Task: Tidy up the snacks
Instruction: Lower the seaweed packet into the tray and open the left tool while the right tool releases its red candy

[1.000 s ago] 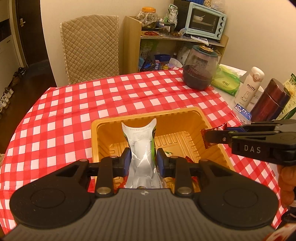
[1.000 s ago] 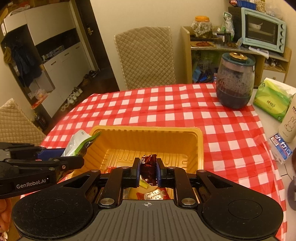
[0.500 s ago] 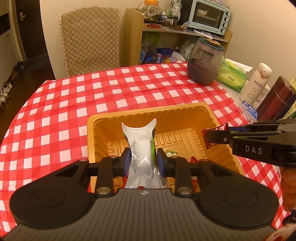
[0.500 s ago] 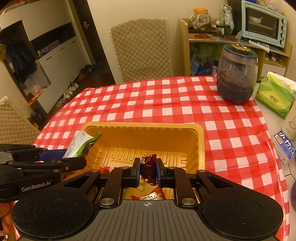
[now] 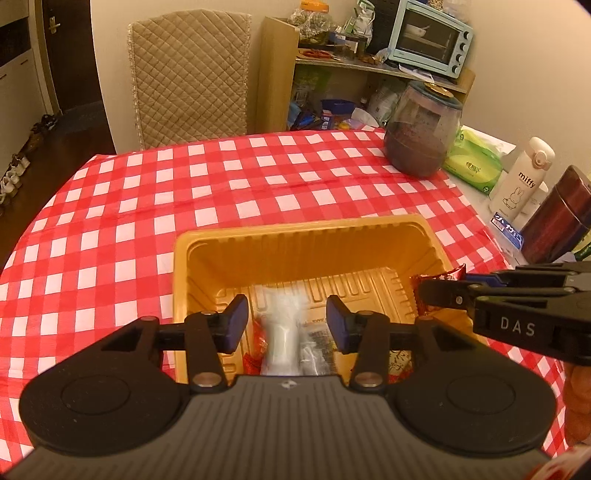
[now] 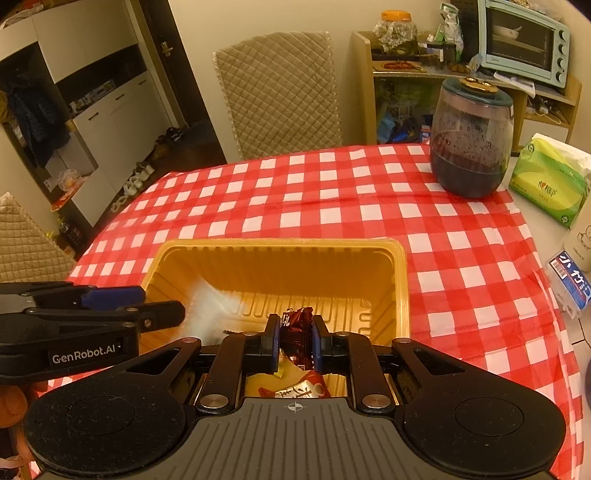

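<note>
An orange plastic tray (image 5: 306,236) (image 6: 280,251) sits on the red checked tablecloth with several snack packets in it. My left gripper (image 5: 284,321) (image 6: 162,306) is open over the tray's near left side. A silver-white snack bag (image 5: 282,332) (image 6: 208,310) is blurred, falling into the tray below it. My right gripper (image 6: 294,339) (image 5: 424,291) is shut on a dark red snack packet (image 6: 295,332) (image 5: 439,277) above the tray's near right side.
A dark glass jar (image 6: 471,147), a green tissue pack (image 6: 546,181), a white Miffy bottle (image 5: 521,181) and a maroon flask (image 5: 557,218) stand at the table's right. A quilted chair (image 5: 188,74) and a shelf with a toaster oven (image 5: 430,33) are behind.
My left gripper has opened and let go of the silver-white bag, which is dropping into the tray. My right gripper still holds the red packet in about the same place.
</note>
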Demonstrator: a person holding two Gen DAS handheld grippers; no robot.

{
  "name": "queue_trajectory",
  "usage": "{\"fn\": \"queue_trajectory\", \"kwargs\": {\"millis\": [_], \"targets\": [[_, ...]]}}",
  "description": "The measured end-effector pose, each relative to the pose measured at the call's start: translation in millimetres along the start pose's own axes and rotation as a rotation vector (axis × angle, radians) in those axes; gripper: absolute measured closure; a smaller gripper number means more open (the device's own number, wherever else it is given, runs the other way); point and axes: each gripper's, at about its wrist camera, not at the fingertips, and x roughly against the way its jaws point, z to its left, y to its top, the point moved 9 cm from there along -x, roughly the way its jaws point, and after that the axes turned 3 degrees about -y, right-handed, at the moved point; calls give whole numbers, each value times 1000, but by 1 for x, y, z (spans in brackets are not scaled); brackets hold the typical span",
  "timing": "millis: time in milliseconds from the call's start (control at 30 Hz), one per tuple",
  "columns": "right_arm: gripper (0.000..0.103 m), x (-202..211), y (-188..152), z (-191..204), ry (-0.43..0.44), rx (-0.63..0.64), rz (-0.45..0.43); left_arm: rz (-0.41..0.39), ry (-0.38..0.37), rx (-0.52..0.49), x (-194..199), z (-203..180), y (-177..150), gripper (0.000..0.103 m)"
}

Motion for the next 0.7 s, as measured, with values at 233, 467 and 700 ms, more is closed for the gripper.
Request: {"fn": "queue_trajectory", "kwargs": {"millis": [233, 467, 700], "targets": [[86, -1, -1, 2, 4, -5, 6, -1, 12, -22, 5, 2, -4, 61], [86, 0, 1, 5, 3, 2, 4, 2, 18, -32, 9, 2, -6, 61], [86, 0, 4, 5, -2, 2, 1, 2, 20, -33, 9, 3, -6, 60]]}}
